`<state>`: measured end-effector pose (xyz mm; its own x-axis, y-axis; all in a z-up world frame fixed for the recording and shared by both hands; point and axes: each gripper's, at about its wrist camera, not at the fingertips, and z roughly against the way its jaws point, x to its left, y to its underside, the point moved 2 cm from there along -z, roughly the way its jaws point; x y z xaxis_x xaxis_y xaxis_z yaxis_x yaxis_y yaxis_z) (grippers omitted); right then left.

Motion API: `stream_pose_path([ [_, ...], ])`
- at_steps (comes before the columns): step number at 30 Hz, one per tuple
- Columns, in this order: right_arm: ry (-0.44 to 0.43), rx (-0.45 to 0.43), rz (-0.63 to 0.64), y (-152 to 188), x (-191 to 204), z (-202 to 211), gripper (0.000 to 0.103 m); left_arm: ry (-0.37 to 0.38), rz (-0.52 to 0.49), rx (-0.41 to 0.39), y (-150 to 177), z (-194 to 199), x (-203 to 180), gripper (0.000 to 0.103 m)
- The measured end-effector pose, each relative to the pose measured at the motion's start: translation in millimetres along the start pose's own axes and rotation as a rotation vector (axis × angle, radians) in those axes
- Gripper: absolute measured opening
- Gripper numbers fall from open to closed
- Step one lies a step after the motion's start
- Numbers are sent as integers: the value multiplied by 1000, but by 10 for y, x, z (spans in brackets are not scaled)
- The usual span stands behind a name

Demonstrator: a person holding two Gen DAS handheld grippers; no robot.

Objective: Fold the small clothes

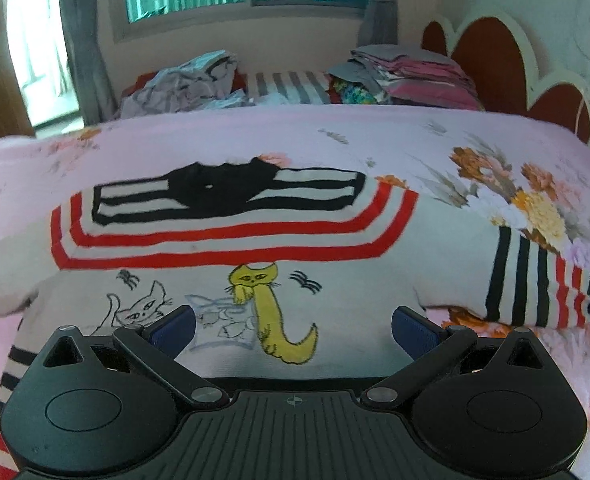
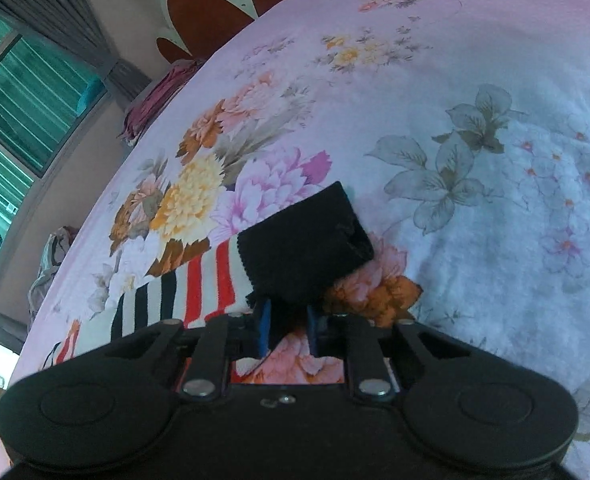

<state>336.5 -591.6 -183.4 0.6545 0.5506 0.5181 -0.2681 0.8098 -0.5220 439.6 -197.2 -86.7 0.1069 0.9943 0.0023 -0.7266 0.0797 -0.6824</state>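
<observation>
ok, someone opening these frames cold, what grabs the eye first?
The striped sweater with its yellow cat, spread on the pink floral bedspread under the open left gripper. Then the right gripper, pinching the sweater's black cuff. Folded clothes are stacked by the headboard.

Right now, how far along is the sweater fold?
Done: the cat sweater lies spread flat on the floral bedspread, and a folded stack sits at the far end.
In hand: the right gripper is shut on the sleeve's black cuff; the left gripper hovers open over the hem.
Left: both sleeves remain out and the body is unfolded.
</observation>
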Motion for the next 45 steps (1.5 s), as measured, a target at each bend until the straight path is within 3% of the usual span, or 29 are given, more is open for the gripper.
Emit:
stream_pose_path([
  [2,-13,13,-34,-7,-19,28,20,-1,15,-6,1,7,112,103],
  [4,-50,36,-89,24,-33,53,30,2,21,-7,27,-4,232,103],
  [6,-53,44,-104,72,-5,59,31,2,35,5,59,-46,360,103],
  [8,-35,31,-117,59,3,29,27,9,53,12,77,-88,489,103],
  [10,-11,20,-129,29,-8,-11,8,5,55,6,53,-122,622,103],
  [11,2,15,-108,18,32,-20,8,-6,54,2,32,-134,705,103],
  [14,48,-44,106,62,418,87,7,15,59,3,-17,-179,974,103],
  [19,-52,-75,405,426,1371,264,7,25,108,33,24,-321,1454,103],
  [23,-162,-22,580,954,2140,258,7,29,130,36,123,-348,1778,103],
  [26,-228,35,680,1409,2615,194,7,74,142,44,185,-353,1993,103],
  [32,-301,149,861,2339,3261,69,7,97,154,29,230,-323,2380,103],
  [36,-274,265,925,2851,3374,-191,9,137,184,30,244,-332,2544,103],
  [38,-299,246,941,2948,3388,-134,20,152,194,29,226,-363,2538,103],
  [40,-335,246,936,2893,3356,31,35,173,197,25,191,-414,2477,103],
  [43,-366,176,917,2694,3243,327,34,240,221,34,121,-567,2279,103],
  [45,-343,147,869,2457,3082,444,30,286,234,49,84,-694,2086,103],
])
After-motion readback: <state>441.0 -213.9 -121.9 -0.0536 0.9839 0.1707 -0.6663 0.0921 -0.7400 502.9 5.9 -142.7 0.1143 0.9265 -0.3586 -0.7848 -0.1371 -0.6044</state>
